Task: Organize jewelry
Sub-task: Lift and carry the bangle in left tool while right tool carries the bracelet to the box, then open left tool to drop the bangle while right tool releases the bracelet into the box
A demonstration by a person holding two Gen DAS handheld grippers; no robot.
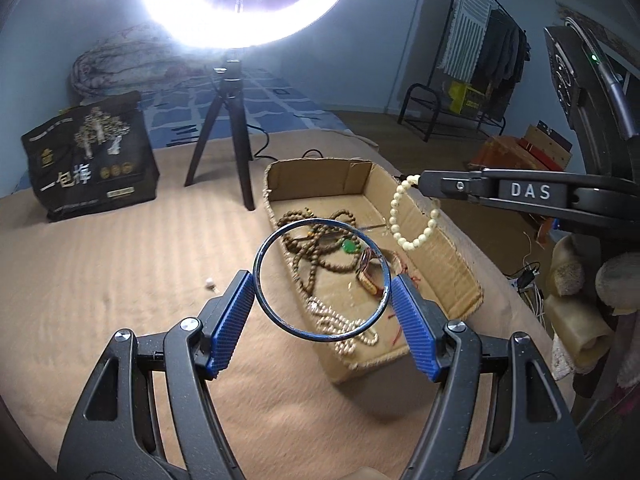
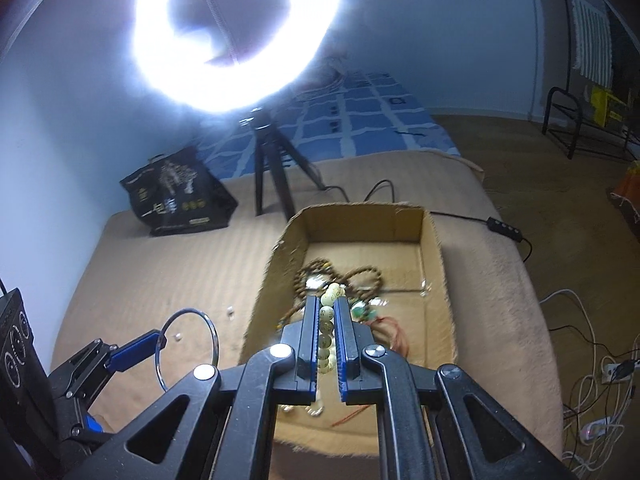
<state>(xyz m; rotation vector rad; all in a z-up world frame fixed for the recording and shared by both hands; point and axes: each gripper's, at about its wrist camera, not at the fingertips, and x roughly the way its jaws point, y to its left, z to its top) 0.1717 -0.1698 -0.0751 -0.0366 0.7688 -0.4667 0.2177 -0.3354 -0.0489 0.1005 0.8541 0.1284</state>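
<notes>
A: What is on the left?

B: The left gripper (image 1: 322, 304) carries a thin dark bangle (image 1: 322, 278). Its blue fingers (image 1: 232, 320) stand wide and press on the ring's two outer sides, probably because a stiff hoop is best pinched across its width. It hangs over the near left edge of a cardboard box (image 1: 460, 268) that sits on a tan blanket (image 1: 120, 264) on a bed.

A: And inside the box?

B: Brown bead strings (image 1: 316, 252), a green pendant (image 1: 350, 246) and a pale bead chain (image 1: 344, 330), all tangled together.

A: And on the right?

B: The right gripper (image 2: 327, 334) has its fingers closed tight on a cream bead bracelet (image 1: 412, 216). The loop dangles freely over the box's right wall, seemingly held high to stay clear of the tangle. Its beads are round, smooth and ivory-coloured.
</notes>
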